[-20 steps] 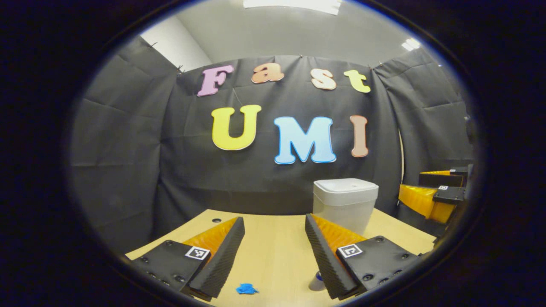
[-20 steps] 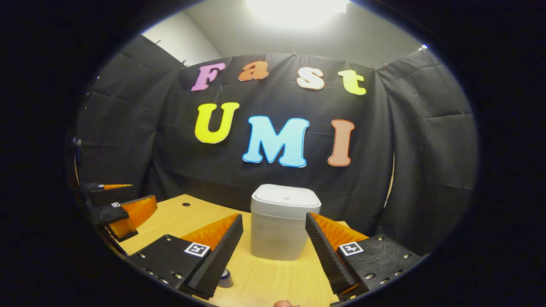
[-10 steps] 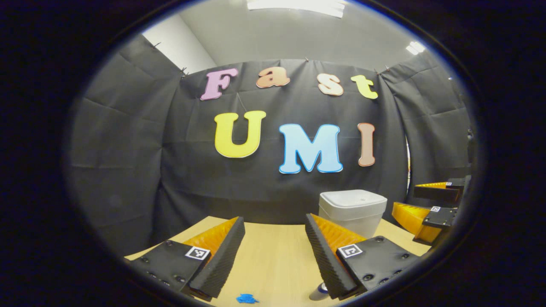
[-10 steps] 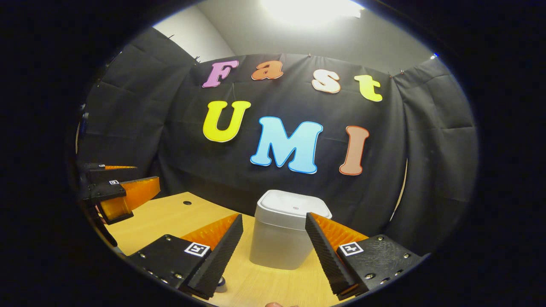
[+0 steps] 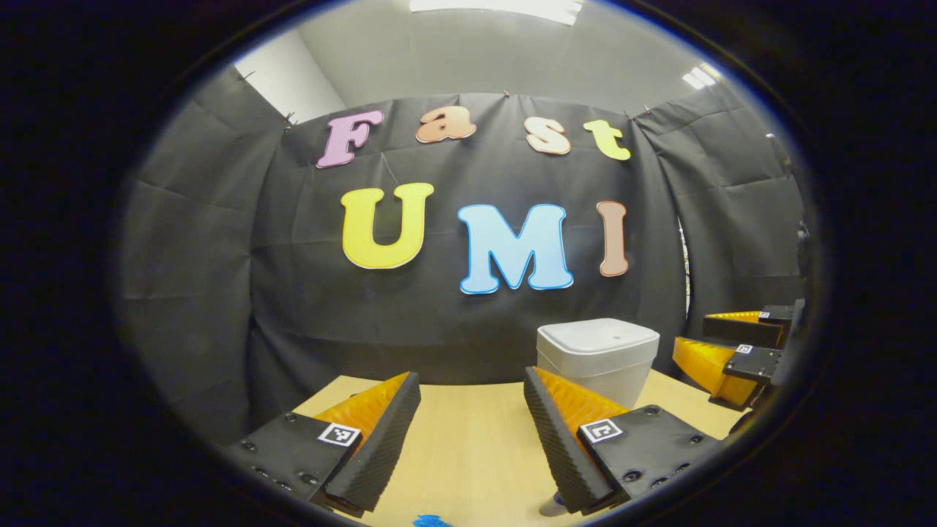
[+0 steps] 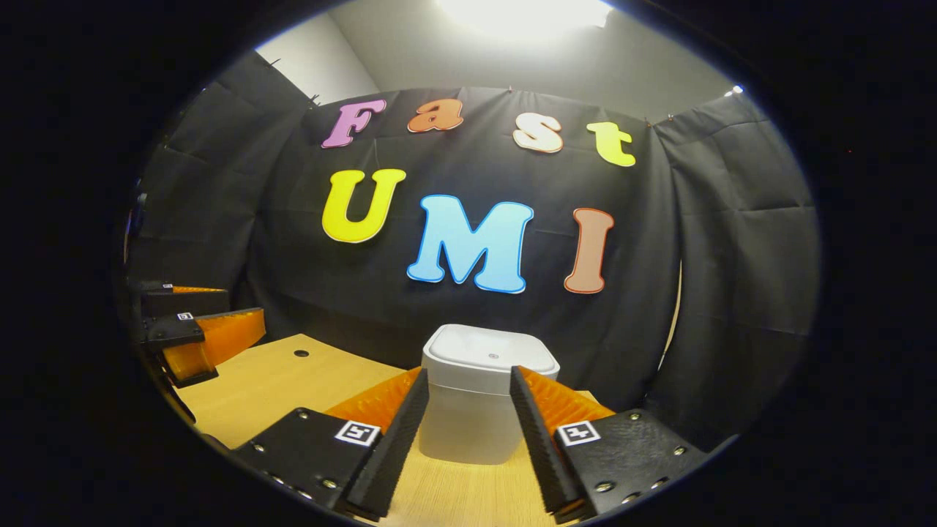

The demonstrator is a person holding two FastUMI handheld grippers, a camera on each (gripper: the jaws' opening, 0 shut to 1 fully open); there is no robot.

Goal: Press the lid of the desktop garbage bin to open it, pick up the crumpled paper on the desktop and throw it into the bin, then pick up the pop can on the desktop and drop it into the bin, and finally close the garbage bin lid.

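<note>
The left gripper view catches a scrap of blue crumpled paper [image 5: 430, 520] at its bottom edge on the desk [image 5: 468, 439], and a sliver of the pop can [image 5: 554, 503] tucked behind the left gripper's [image 5: 468, 410] right-hand finger; the right gripper view has neither. The garbage bin [image 6: 489, 391], lid [image 6: 489, 351] down, stands toward the desk's far edge against the black cloth wall [image 6: 219, 219]. In the right gripper view it sits straight ahead beyond the spread, empty fingers of the right gripper [image 6: 468, 406], not touched. The left gripper's fingers are likewise wide apart and empty, with the bin ahead to their right. A small hole [image 6: 301, 353] marks the desk's far left part.
</note>
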